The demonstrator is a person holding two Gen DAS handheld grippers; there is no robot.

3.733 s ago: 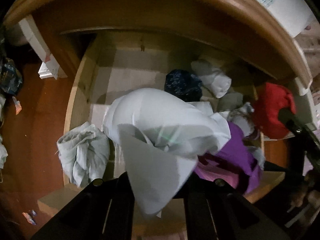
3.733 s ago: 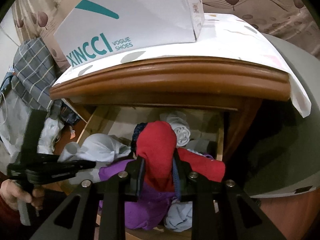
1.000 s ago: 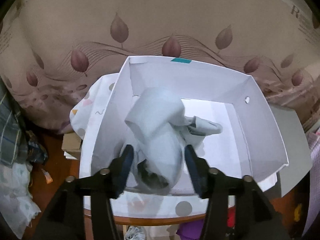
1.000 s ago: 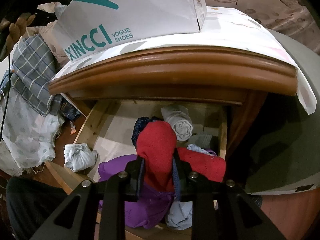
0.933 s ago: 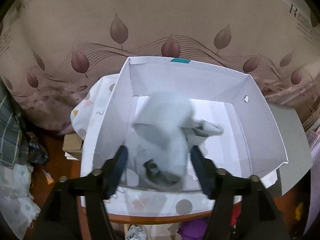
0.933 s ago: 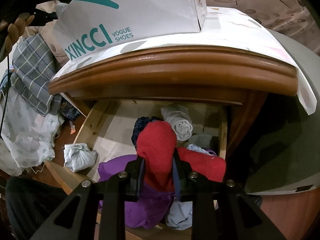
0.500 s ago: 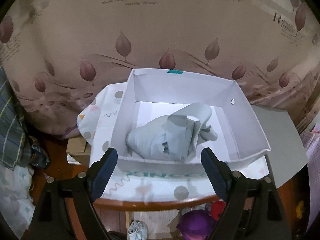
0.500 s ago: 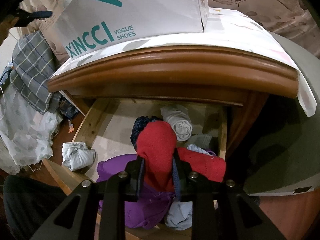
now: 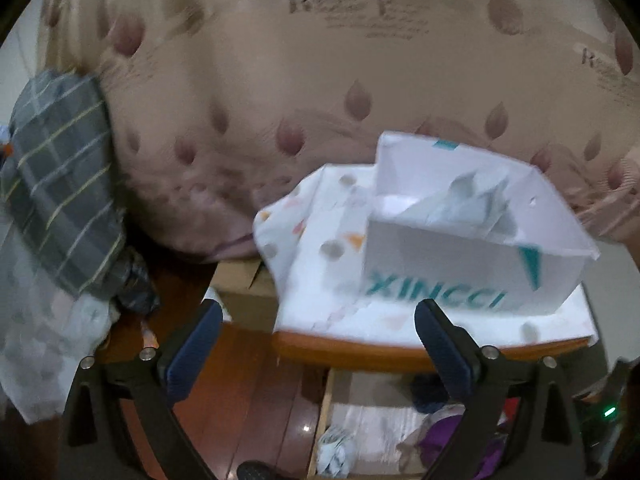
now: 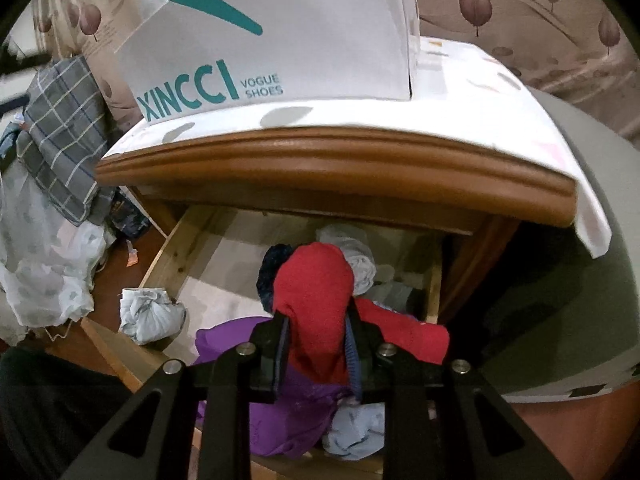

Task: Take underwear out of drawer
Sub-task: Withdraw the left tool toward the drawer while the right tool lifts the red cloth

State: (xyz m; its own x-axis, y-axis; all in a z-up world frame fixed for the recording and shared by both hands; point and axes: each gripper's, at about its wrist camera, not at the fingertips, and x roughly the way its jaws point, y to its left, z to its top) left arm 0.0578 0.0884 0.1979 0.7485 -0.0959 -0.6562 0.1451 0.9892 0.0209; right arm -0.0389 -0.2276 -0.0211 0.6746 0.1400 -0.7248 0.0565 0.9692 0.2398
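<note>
Right wrist view: white shoe box [image 10: 280,40] reads "XINCCI VOGUE SHOES" in teal.

A bedroom at home: a wooden nightstand [image 10: 340,164] with its drawer [image 10: 176,256] of rolled clothes open stands against a leaf-print bed sheet [image 9: 280,80], checked bedding [image 10: 60,128] left of it.
</note>
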